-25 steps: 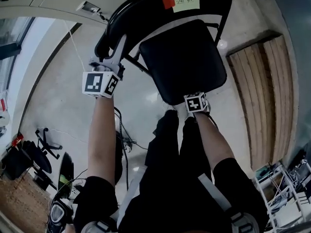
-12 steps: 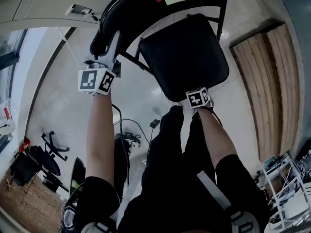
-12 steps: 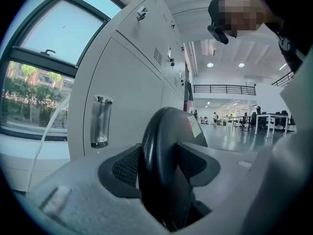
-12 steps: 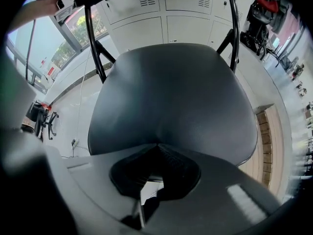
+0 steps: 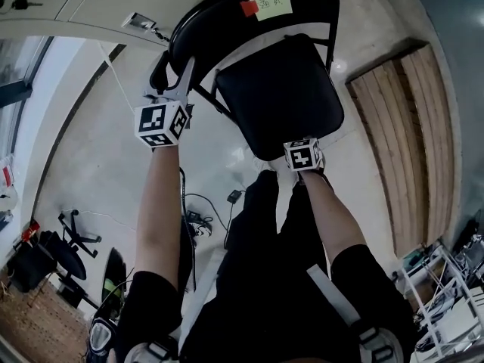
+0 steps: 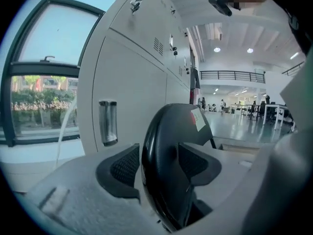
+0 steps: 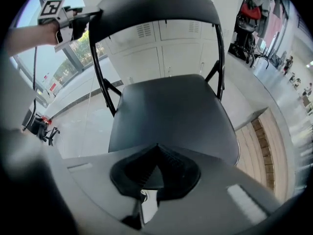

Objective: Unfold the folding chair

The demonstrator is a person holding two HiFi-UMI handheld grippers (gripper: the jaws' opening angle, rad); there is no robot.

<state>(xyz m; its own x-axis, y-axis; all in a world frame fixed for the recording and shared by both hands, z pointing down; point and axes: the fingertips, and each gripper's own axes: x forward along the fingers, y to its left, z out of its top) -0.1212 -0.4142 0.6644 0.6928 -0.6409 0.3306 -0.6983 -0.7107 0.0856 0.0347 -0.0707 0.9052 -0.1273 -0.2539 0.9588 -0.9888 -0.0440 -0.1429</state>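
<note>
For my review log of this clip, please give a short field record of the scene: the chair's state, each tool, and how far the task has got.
chair: black folding chair, standing on the floor
seat: seat is down, about level
backrest: backrest carries a yellow note
left tool: left tool at the backrest's side edge; jaws have just been opening, the edge is between them and looks unclamped
right tool: right tool has its jaws together, empty, by the seat's front edge
task: chair looks unfolded

handwritten note (image 5: 272,3) on chair backrest (image 5: 218,15), illegible
</note>
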